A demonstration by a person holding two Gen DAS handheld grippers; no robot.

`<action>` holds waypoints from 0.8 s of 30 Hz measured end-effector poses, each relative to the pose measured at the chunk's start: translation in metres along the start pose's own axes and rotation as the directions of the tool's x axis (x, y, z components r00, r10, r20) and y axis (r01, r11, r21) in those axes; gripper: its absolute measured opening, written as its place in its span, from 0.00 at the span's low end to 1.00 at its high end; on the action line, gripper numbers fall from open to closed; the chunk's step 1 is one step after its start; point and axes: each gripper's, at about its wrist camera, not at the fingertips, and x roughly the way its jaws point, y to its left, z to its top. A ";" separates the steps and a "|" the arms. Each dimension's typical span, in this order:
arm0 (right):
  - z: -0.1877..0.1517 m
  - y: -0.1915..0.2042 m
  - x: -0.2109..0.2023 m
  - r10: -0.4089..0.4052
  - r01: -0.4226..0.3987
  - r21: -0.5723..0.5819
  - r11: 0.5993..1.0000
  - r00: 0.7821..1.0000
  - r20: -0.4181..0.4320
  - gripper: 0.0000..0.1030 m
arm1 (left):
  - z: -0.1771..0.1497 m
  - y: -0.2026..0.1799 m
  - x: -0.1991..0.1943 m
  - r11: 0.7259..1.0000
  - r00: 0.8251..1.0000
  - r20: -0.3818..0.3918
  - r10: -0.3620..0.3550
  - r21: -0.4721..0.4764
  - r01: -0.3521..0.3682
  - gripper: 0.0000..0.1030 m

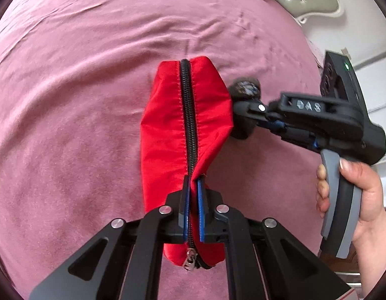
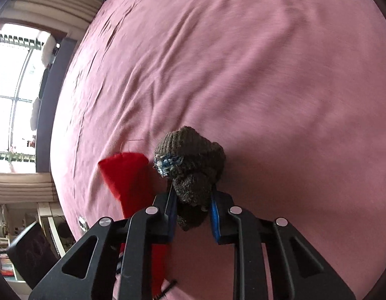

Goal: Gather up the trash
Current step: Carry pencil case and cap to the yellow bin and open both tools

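Right gripper point(image 2: 191, 200) clamping balled-up sock point(image 2: 193, 160) just beside red pouch point(image 1: 185, 135), left gripper point(image 1: 191, 190) pinching pouch's zipper point(image 1: 186, 115), "DAS" on right one.

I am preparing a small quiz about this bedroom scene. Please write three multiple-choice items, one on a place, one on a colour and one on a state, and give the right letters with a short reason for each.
1. Where does the left gripper hold the red pouch?
A. at its zipper seam, near the end with the pull
B. at the far end of the pouch
C. it does not touch the pouch

2. What colour is the balled sock in the right gripper?
A. white
B. dark brownish-grey
C. yellow

3. In what state is the zipper along the top of the pouch?
A. torn off
B. fully open
C. closed along the part in view

Answers:
1 A: the blue pads pinch the seam just ahead of the metal pull.
2 B: the right wrist view shows dark knit with a blue-white patch.
3 C: the black teeth meet along the whole visible length.
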 end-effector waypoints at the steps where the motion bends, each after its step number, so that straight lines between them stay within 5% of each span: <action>1: -0.006 -0.007 -0.008 0.007 -0.007 0.012 1.000 1.000 0.009 0.20 | -0.001 -0.003 0.000 1.000 1.000 -0.002 -0.003 0.005 0.003 0.05; 5: -0.032 -0.023 -0.032 0.020 -0.021 0.023 1.000 1.000 0.021 0.20 | -0.010 -0.019 -0.003 0.999 1.000 -0.014 -0.014 0.035 0.014 0.05; 14: -0.112 -0.035 -0.082 -0.089 0.090 -0.078 0.993 0.996 0.019 0.20 | -0.052 -0.068 -0.008 0.993 0.998 -0.058 -0.018 0.117 0.024 0.05; 24: -0.217 -0.070 -0.134 -0.157 0.158 -0.038 0.987 0.987 0.027 0.20 | -0.140 -0.138 -0.009 0.963 0.984 -0.174 -0.035 0.259 0.080 0.05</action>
